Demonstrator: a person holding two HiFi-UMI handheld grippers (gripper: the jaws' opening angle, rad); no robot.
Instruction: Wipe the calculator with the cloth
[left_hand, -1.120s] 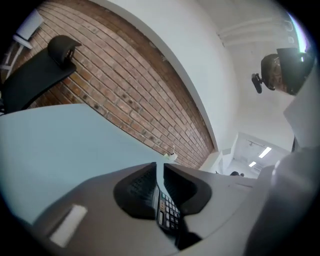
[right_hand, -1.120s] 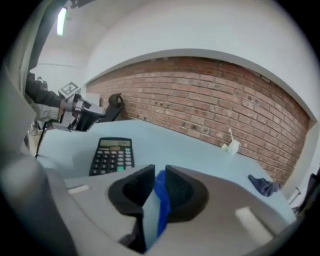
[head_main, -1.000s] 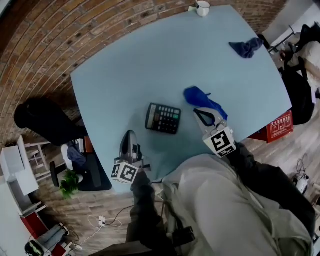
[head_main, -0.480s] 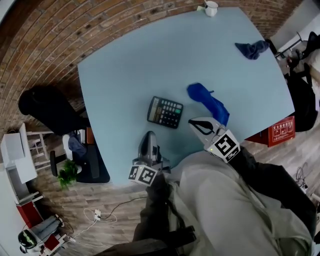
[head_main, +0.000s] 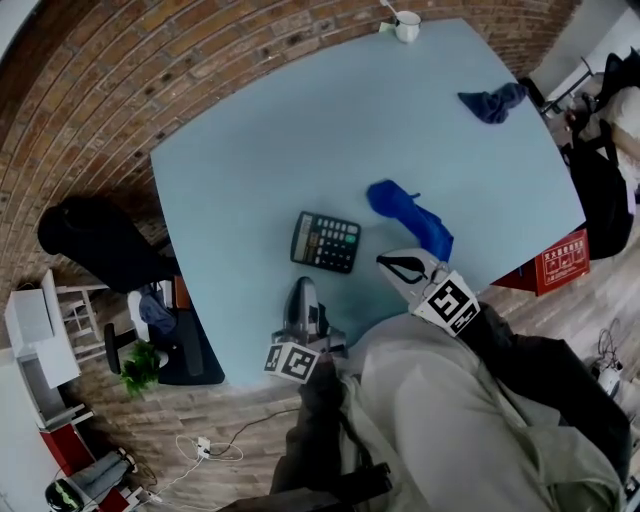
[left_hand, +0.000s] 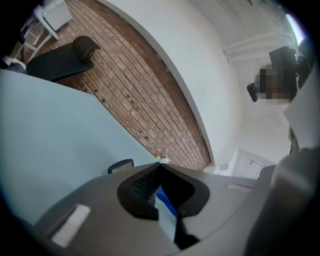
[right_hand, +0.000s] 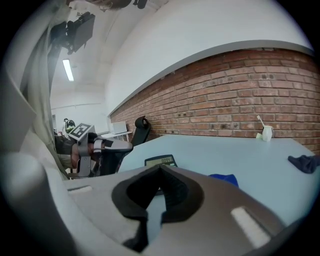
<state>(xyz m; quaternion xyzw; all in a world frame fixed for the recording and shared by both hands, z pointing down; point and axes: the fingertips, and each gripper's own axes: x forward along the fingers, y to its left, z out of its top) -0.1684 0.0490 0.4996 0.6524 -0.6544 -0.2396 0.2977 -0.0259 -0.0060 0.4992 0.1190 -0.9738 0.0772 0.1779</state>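
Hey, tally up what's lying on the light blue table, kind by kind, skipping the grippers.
calculator: 1
cloths: 2 (bright blue cloth, dark blue cloth)
cup: 1
total: 4

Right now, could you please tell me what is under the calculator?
The calculator rests flat on the light-blue table; the blue cloth lies apart, beside it. Whatever its body covers cannot be seen.
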